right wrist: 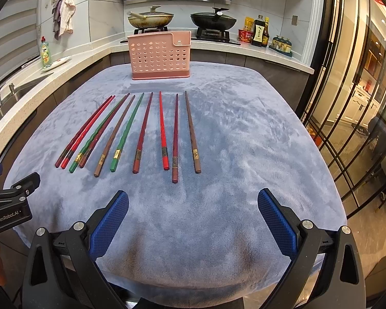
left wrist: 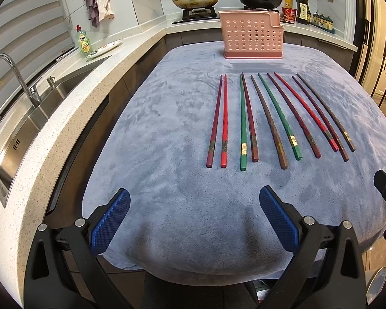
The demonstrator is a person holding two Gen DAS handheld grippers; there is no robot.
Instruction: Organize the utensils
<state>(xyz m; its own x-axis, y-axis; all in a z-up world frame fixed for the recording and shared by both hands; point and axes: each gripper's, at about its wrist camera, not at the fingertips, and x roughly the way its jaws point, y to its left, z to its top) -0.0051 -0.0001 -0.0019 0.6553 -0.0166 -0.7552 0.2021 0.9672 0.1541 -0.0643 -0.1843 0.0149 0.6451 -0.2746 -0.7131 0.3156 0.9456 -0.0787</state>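
Evidently nothing is sorted yet: all ten chopsticks (right wrist: 131,131) lie in a row on the cloth-covered desk (right wrist: 244,141) before the pink holder (right wrist: 159,55), while the left claw (left wrist: 194,219) and right claw (right wrist: 193,219) hover open, empty.

We see our left gripper (left wrist: 194,221) spread wide above the blue cloth (left wrist: 151,134), ten chopsticks (left wrist: 267,118) (red, green, brown) laid in a row before the pink perforated holder (left wrist: 252,36).
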